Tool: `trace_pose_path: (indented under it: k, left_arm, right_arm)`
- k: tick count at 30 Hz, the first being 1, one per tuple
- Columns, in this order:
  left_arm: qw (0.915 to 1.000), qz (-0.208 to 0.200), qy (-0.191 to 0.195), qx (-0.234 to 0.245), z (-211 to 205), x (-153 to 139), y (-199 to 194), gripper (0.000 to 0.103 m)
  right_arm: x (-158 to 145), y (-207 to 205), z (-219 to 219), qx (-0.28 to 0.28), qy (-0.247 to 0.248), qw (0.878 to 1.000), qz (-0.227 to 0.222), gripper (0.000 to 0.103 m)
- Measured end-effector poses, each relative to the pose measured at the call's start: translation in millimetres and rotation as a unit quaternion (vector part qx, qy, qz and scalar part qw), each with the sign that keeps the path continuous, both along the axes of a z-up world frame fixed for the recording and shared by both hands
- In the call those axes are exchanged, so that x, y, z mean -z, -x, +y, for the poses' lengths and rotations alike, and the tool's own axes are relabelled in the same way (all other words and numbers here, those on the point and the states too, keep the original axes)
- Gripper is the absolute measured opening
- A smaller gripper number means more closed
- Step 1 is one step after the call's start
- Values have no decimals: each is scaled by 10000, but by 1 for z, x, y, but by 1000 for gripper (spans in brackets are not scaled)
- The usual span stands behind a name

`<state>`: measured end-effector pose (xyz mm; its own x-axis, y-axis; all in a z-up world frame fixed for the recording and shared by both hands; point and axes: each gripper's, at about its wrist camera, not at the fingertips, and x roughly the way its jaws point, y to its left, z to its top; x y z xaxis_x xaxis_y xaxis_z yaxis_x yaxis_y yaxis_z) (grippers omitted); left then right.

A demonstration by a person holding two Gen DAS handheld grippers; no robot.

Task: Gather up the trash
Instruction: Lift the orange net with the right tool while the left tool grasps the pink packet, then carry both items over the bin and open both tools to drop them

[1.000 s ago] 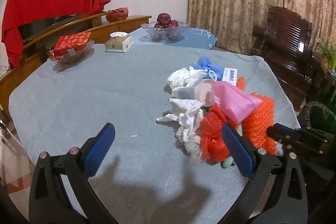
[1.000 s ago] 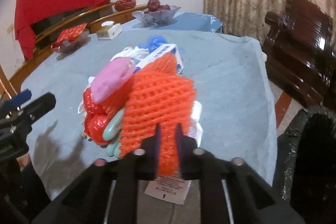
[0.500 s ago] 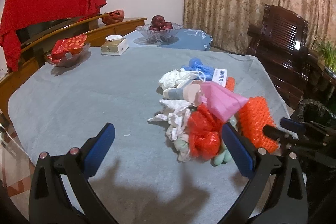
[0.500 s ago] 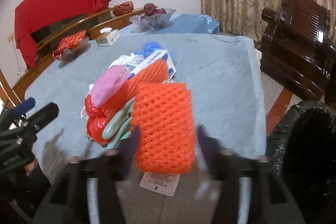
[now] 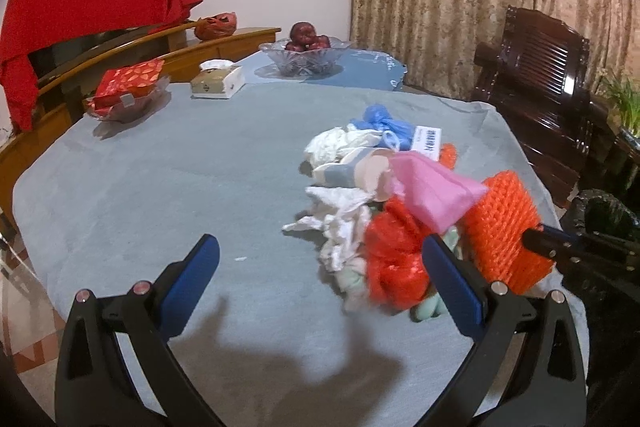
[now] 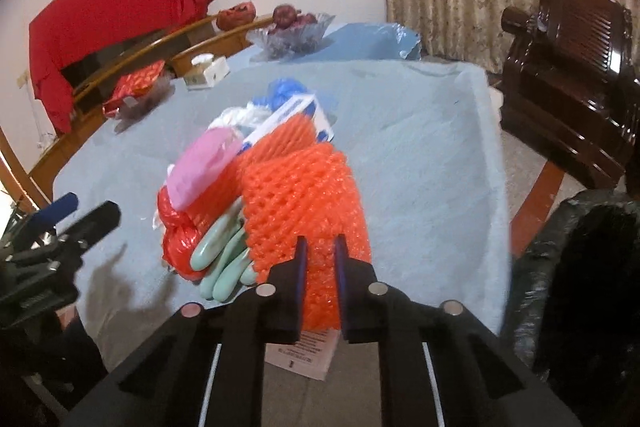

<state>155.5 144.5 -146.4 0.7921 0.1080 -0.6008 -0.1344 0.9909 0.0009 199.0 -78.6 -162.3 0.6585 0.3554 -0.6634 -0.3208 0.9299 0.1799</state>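
Observation:
My right gripper (image 6: 320,251) is shut on an orange foam net (image 6: 304,195) and holds it at the table's near right edge; the net also shows in the left wrist view (image 5: 504,227). Beside it lies a trash pile: a pink bag (image 5: 432,191), a red mesh bag (image 5: 392,259), white crumpled tissues (image 5: 340,223), a blue plastic bag (image 5: 384,123) and pale green gloves (image 6: 224,255). My left gripper (image 5: 320,279) is open and empty, just left of the pile above the grey tablecloth (image 5: 180,167).
A bin lined with a black bag (image 6: 580,267) stands right of the table. A dark wooden chair (image 5: 544,95) is behind it. At the table's far side are a glass fruit bowl (image 5: 304,55), a tissue box (image 5: 218,83) and a red packet in a dish (image 5: 128,87).
My right gripper opened briefly half a second ago and has shut on the orange foam net again, nearer the table edge. My left gripper stays open in about the same place.

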Motion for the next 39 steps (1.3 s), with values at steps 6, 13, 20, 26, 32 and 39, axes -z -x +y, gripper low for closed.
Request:
trace_pose_path:
  k: [6, 13, 20, 26, 32, 39]
  left_arm:
    - [9993, -20, 138, 360, -27, -5, -12, 82]
    - [9975, -100, -55, 691, -63, -6, -34, 76]
    - [9977, 49, -336, 589, -75, 4, -57, 48]
    - [9979, 55, -398, 503, -72, 6, -59, 23]
    - [9981, -209, -341, 461, -70, -13, -46, 13]
    - [9969, -382, -200, 651, -85, -43, -29, 6]
  right_arm:
    - [-21, 6, -24, 319, -54, 9992, -231, 13]
    - [-25, 1, -43, 531, 5, 9982, -262, 13]
    - [-22, -4, -49, 541, -31, 9983, -214, 13]
    - [-25, -3, -49, 478, -76, 9985, -247, 13]
    - [-39, 4, -53, 482, -211, 9979, -385, 13]
    - [-67, 21, -70, 644, -282, 9951, -693, 13]
